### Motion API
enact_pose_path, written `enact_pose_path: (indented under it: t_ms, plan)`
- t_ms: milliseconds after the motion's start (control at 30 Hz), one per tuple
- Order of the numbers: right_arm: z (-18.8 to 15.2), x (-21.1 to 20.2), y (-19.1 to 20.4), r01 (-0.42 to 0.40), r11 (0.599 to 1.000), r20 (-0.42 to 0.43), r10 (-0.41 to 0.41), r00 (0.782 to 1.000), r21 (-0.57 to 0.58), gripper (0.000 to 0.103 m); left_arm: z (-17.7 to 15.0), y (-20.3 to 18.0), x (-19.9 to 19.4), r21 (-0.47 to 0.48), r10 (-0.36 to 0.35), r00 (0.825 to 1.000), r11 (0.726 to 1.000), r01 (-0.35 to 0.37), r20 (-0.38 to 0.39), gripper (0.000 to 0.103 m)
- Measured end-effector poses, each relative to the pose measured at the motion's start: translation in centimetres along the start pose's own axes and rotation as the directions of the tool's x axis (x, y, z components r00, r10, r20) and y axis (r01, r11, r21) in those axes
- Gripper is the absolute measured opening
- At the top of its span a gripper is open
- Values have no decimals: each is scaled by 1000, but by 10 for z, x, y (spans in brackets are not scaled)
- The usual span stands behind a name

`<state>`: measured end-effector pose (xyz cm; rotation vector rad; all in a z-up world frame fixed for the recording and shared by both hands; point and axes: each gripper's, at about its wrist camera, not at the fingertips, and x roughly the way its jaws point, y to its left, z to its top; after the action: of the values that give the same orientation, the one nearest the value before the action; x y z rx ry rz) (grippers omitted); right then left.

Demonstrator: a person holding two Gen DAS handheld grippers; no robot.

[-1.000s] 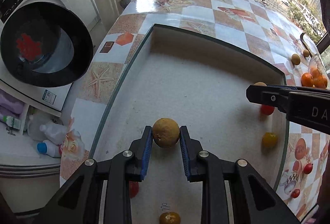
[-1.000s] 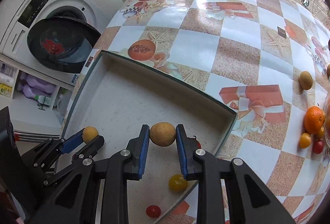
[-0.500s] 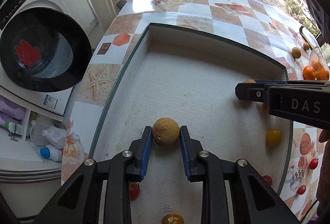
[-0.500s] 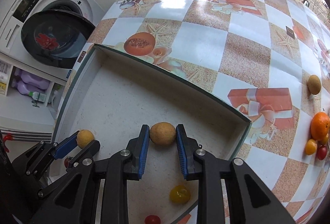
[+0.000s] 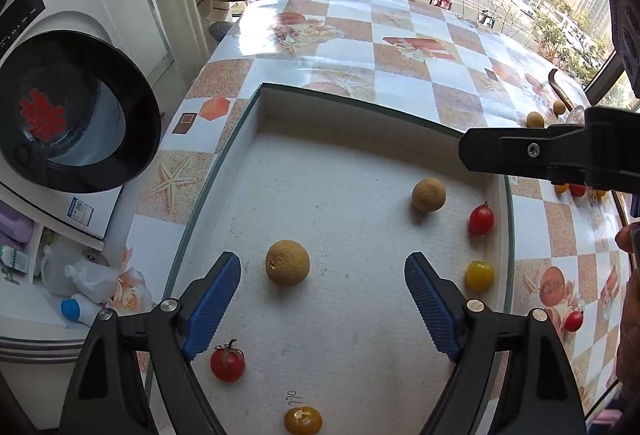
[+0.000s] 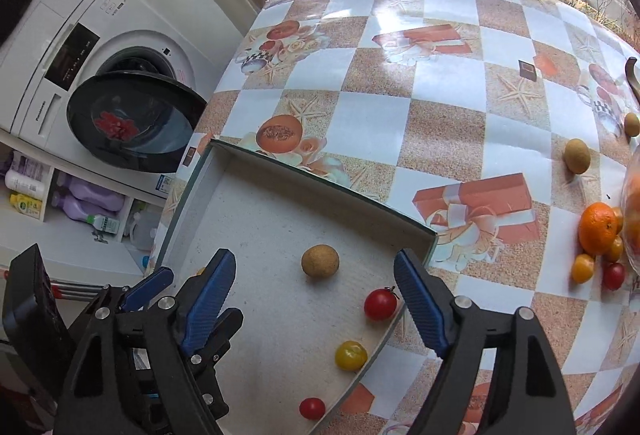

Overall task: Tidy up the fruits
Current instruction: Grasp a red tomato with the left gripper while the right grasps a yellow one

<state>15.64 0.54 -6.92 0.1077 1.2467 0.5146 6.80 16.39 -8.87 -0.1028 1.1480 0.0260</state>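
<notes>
A shallow white tray (image 5: 256,103) lies on the checked table. My left gripper (image 5: 322,299) is open; a tan round fruit (image 5: 287,262) rests on the tray floor between its fingers, nearer the left one. My right gripper (image 6: 314,301) is open above a second tan fruit (image 6: 320,261), also lying in the tray (image 6: 424,235); this fruit shows in the left wrist view (image 5: 428,194). Red cherry tomatoes (image 5: 227,359) (image 5: 480,219), a yellow one (image 5: 479,275) and a small orange fruit (image 5: 303,419) lie in the tray.
On the table right of the tray lie a mandarin (image 6: 597,228), small yellow and red tomatoes (image 6: 582,268) and two tan fruits (image 6: 577,155). A washing machine with an open door (image 6: 132,123) stands left of the table. The right gripper's finger (image 5: 520,151) crosses the left wrist view.
Both grippers have opened and released their tan fruits, which now rest on the tray floor. Both grippers have pulled back and up a little.
</notes>
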Motion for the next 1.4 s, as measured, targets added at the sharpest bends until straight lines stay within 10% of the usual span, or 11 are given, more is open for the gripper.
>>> enact_pose_path:
  t_ms: [567, 1400]
  plan:
    - [-133, -108, -171, 195, 946, -34, -193, 981, 260, 87, -33, -109, -40, 67, -49, 996, 996, 54, -73, 85]
    - [-142, -127, -254, 222, 940, -30, -222, 975, 261, 87, -81, -194, -38, 61, 43, 989, 998, -35, -141, 85]
